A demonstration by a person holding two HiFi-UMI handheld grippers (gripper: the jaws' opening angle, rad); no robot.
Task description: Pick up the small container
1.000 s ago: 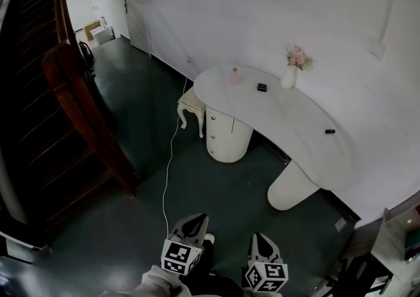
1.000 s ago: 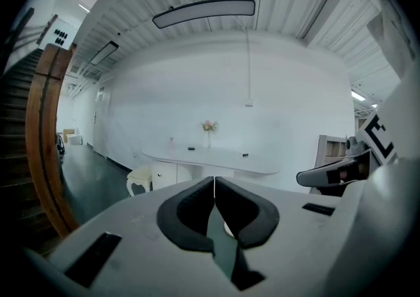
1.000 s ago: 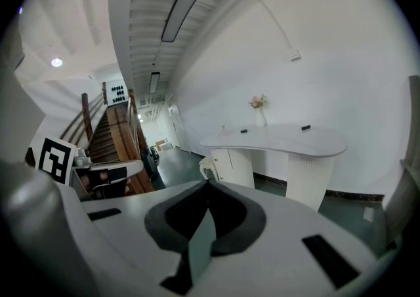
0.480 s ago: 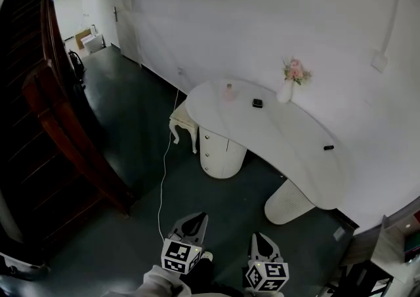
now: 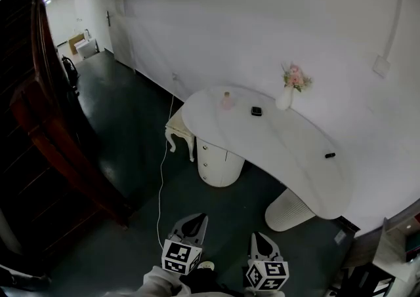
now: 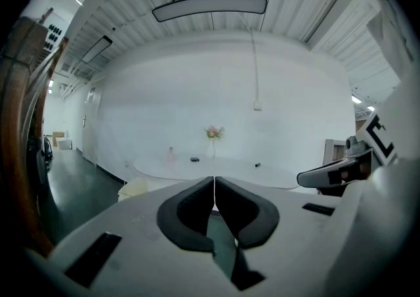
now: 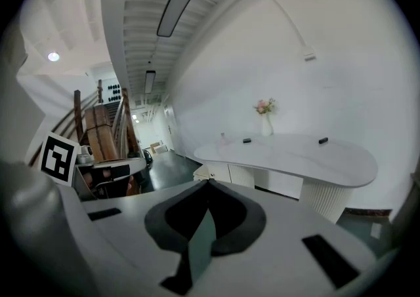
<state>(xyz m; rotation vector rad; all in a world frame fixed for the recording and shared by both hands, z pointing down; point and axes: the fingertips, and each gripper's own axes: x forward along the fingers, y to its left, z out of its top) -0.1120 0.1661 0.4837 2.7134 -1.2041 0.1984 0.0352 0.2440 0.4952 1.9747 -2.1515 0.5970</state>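
Since a sec ago the head view has swung: the surface [image 5: 282, 148] sits lower in frame and the wooden staircase [image 5: 56, 151] has slid off to the left, while both tongs keep their spot at the bottom edge. The left tongs [image 5: 195, 219] are pinched fully together w/ nothing between them. The right tongs [image 5: 260, 237] also meet tip to tip and are empty. Both hang over the dark floor [image 5: 131, 118], well apart from the surface, w/ a white cable [image 5: 159, 184] trailing away on the left toward a cream stool [image 5: 178, 130]. The small container is too small to be sure of. It's prob. the dark boxy item [image 5: 256, 111] at the far-left end of the surface, just left of the vase [image 5: 285, 98] w/ pink flowers. A pinkish bottle [image 5: 226, 99] stands further left, and another dark bit [image 5: 330, 155] lies toward the right end. Progress, as I judge it: approx. nil. Nothing is touched or lifted. Still left: closing the gap to the surface, opening one pair of tongs, the grip and the lift.
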